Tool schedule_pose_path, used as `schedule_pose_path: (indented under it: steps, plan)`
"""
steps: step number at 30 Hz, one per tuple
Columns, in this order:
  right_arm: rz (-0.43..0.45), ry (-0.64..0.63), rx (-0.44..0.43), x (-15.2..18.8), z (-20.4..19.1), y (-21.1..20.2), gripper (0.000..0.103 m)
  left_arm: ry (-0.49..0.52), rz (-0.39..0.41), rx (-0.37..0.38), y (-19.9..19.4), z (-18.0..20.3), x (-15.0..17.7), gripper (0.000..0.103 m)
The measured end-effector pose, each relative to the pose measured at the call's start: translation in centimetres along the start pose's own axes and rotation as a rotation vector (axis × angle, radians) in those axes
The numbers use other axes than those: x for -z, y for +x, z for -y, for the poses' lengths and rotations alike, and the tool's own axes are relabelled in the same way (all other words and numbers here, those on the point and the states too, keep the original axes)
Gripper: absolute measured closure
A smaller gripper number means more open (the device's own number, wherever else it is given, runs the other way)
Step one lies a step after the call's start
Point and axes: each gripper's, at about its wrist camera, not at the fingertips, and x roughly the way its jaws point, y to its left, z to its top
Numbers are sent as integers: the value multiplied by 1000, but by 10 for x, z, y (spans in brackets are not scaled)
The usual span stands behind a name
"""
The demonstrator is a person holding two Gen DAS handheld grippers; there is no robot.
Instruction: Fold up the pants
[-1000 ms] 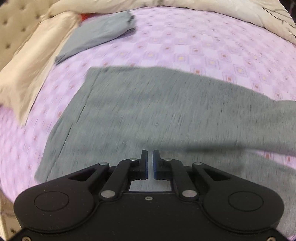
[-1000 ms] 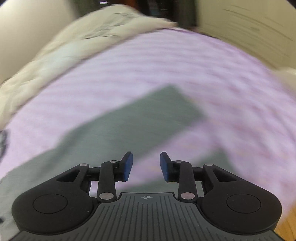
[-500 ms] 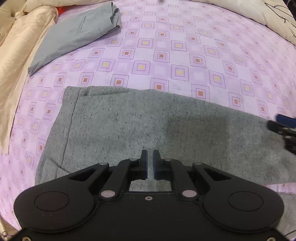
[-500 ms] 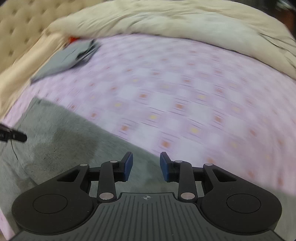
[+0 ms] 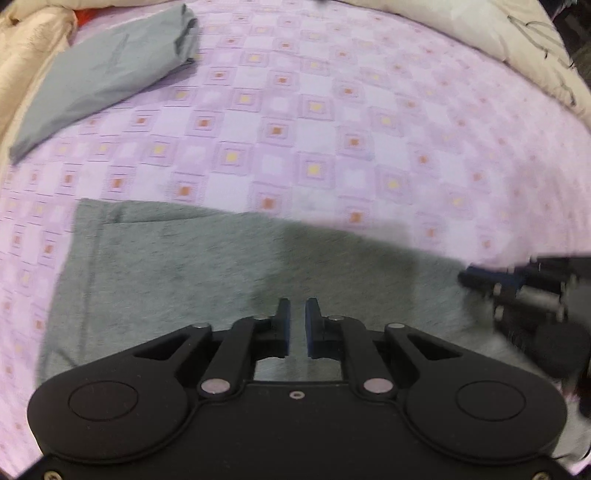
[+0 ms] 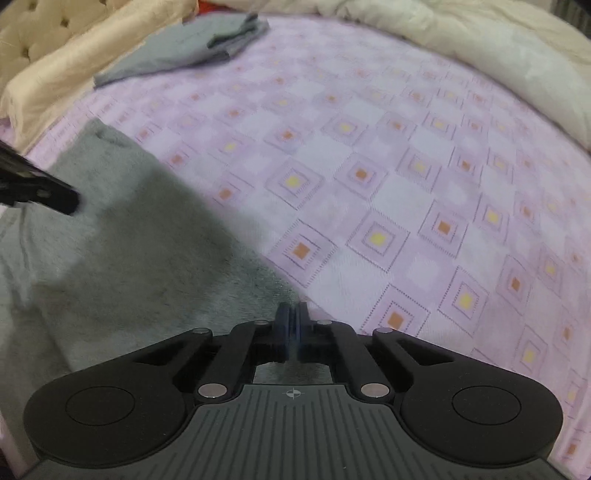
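On the purple checked bed (image 5: 332, 122), grey pants (image 5: 207, 266) lie flat as the left claw (image 5: 296, 314) hovers narrowly parted and the right claw (image 6: 293, 319) pinches their far edge, which should stay taut while folding.

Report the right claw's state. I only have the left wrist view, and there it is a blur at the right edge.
Observer: In the right wrist view the right claw has its pads pressed together.
Operator: Say where on the pants it sits.
Observer: At the far long edge of the grey pants, right where the fabric meets the purple sheet. Whether cloth is pinched between the pads I cannot tell.
Operator: Describe my left claw from that side.
Observer: The left claw shows at the left of that view, over the pants' end nearer the tufted headboard. Contact is unclear.
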Motion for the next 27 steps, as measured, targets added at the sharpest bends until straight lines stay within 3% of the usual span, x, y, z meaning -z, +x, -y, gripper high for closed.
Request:
schedule_pose_path:
  steps: [5,10,17,22,24,25,27]
  plan:
    - [73,-69,29,26,-40,-47,100,-29,-13,78,5,17,-11,76]
    - [58,-113,76,49,-81,-55,102,-84,-64,169,14,27,-11,75]
    - [36,-83,65,71,-119,-49,103,-71,-151,136,34,40,4,75]
    - [127,244,127,80,-76,-73,99,10,-101,98,30,54,4,76]
    - [155,342,169,89,-44,-87,88,40,-95,92,31,59,4,75]
    - [154,378,191,95,-25,-92,73,44,-95,91,31,61,5,76]
    - [136,410,240,107,13,-102,61,37,-94,84,31,66,8,76]
